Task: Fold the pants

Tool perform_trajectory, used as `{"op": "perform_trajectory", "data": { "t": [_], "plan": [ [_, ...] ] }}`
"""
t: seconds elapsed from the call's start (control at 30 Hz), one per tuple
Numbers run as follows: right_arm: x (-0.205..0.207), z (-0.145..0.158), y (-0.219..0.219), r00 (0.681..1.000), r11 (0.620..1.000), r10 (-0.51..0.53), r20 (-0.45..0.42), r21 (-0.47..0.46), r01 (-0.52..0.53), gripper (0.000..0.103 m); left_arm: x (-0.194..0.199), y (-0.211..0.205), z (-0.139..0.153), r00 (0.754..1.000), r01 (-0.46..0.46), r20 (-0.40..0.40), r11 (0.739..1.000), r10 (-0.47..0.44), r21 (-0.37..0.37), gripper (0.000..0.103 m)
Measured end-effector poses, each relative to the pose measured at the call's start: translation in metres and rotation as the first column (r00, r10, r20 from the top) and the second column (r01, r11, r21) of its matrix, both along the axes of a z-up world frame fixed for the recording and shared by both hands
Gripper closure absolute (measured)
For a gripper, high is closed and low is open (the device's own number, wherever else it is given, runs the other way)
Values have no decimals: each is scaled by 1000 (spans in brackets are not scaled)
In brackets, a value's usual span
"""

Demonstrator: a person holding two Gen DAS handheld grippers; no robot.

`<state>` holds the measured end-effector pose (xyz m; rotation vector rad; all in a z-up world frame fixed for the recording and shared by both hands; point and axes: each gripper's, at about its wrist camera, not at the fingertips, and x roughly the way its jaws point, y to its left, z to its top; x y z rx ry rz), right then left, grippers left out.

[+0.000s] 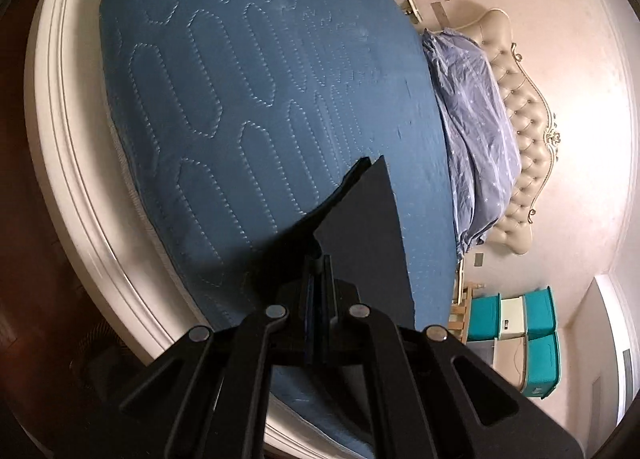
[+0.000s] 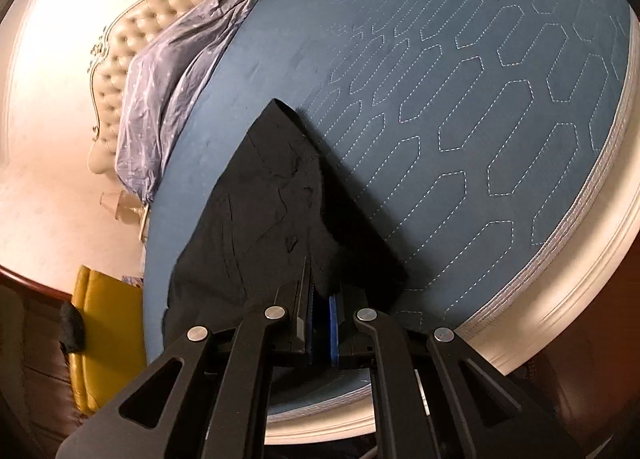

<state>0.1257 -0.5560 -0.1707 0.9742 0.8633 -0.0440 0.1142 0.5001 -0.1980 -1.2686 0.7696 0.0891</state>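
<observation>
Both wrist cams close, downward; shared mattress (image 1: pixel 248 107).

Pinched edge of black pants (image 1: pixel 368 235) is hidden between the left gripper (image 1: pixel 318 271) pads. Lower pants are covered by the right gripper (image 2: pixel 320 299) frame. Yellow chair (image 2: pixel 108 323) is cut off.

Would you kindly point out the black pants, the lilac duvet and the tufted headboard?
black pants (image 2: pixel 256 195), right wrist view, on the wrinkled middle panel.
lilac duvet (image 2: pixel 160 75), right wrist view, on its bunched middle.
tufted headboard (image 1: pixel 528 127), left wrist view, on the buttoned padding.
</observation>
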Motion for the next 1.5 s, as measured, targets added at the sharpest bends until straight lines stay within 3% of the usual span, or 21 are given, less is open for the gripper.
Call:
{"op": "perform_trajectory", "data": {
  "t": [0.2, 0.3, 0.6, 0.7, 0.97, 1.27, 1.5],
  "plan": [
    [1, 15, 3, 1000, 999, 12, 17, -35, -11, 98, -3, 1, 18, 999, -5, 54, 1000, 3, 30, 101],
    [3, 6, 2, 1000, 999, 15, -27, -34, -16, 98, -7, 1, -3, 1000, -25, 4, 1000, 25, -16, 101],
    [10, 6, 7, 998, 993, 45, -54, -103, -50, 98, -11, 4, -19, 999, -38, 14, 998, 38, -43, 101],
    [9, 2, 7, 998, 993, 45, -48, -103, -50, 98, -12, 4, -18, 999, -38, 10, 999, 38, -34, 101],
    [11, 15, 19, 995, 974, 73, -63, -211, -85, 98, -14, 2, -17, 1000, -25, -8, 1000, 25, -6, 101],
    [6, 31, 12, 996, 981, 87, -21, -170, -89, 98, -22, 3, -1, 998, -60, -15, 998, 60, 17, 101],
    [6, 9, 11, 995, 979, 87, -45, -179, -94, 98, -25, 8, -2, 996, -76, -35, 997, 77, 32, 101]
  ]
}}
